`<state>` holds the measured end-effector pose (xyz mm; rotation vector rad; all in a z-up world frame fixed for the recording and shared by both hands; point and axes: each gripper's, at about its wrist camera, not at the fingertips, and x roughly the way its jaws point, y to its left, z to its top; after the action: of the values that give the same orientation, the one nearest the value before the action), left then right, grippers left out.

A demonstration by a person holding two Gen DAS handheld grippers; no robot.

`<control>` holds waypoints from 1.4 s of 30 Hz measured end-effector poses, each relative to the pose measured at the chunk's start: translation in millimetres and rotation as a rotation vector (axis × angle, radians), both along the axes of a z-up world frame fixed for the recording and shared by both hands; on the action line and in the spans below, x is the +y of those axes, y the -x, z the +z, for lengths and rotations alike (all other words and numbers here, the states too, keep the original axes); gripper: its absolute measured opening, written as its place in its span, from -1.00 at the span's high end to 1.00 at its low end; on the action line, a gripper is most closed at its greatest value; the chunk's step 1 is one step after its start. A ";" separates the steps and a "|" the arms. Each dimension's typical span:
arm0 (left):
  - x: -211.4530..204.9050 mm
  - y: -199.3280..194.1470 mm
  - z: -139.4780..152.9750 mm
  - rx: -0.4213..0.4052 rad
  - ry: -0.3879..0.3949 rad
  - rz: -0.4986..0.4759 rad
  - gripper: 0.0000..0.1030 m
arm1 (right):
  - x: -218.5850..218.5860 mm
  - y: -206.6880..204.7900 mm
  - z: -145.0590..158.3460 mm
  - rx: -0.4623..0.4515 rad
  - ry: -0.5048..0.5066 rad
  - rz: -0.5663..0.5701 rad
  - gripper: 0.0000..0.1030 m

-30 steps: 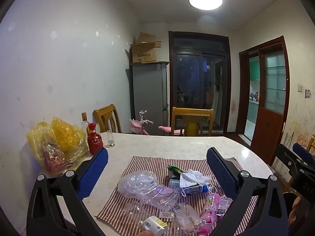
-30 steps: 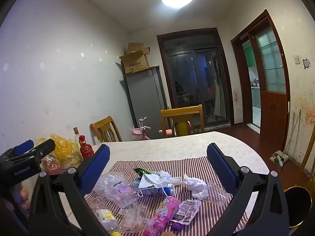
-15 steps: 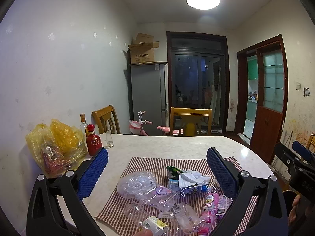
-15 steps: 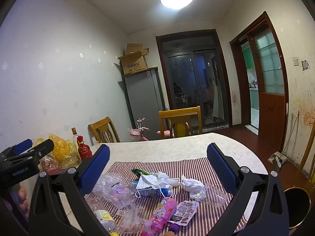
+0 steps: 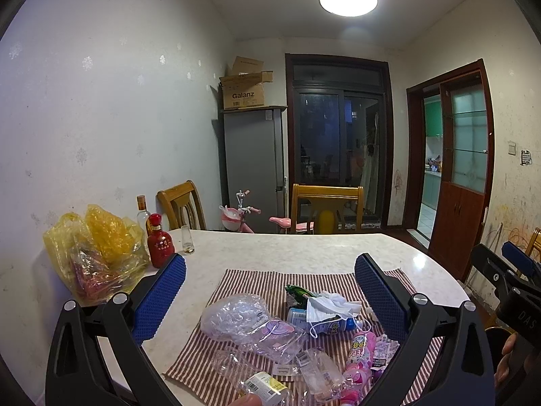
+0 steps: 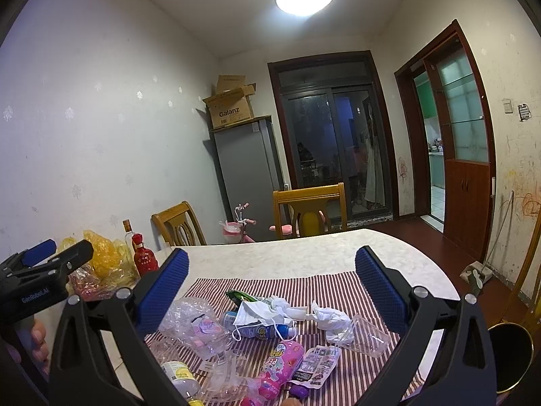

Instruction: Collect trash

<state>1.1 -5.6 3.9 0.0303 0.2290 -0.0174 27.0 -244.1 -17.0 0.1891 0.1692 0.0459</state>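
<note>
Trash lies on a red-and-white striped mat on a pale table: a crumpled clear plastic bag, a white face mask over a small blue bottle, a green wrapper, a pink bottle, crumpled tissue and a clear cup. My left gripper is open and empty above the mat. My right gripper is open and empty above the trash. Each gripper also shows at the edge of the other's view.
A yellow plastic bag, a red bottle, a clear bottle and a small glass stand at the table's left. Wooden chairs stand behind it. A round black bin sits on the floor at right.
Both views have shifted slightly; the grippers stay open above the trash. Nothing on the mat has moved.
</note>
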 end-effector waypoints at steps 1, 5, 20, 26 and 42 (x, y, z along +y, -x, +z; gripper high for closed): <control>0.0 0.0 0.1 0.000 0.000 0.000 -0.89 | -0.1 0.0 0.1 0.000 0.000 0.000 -0.91; -0.4 0.1 0.3 0.001 0.000 0.000 -0.89 | 0.2 -0.3 0.2 -0.004 0.001 -0.002 -0.91; -3.2 1.1 0.1 -0.001 -0.003 -0.004 -0.89 | -0.2 -0.1 0.8 -0.005 0.002 -0.002 -0.91; -3.2 1.2 0.0 0.000 -0.004 -0.004 -0.89 | 0.0 0.1 0.8 -0.004 0.001 -0.002 -0.91; -4.5 1.2 -1.4 0.000 -0.004 -0.004 -0.89 | 0.8 -0.1 0.4 -0.004 0.002 -0.002 -0.91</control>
<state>-0.1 -10.1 2.5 0.0343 0.2286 -0.0213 27.1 -243.3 -16.6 0.1876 0.1646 0.0437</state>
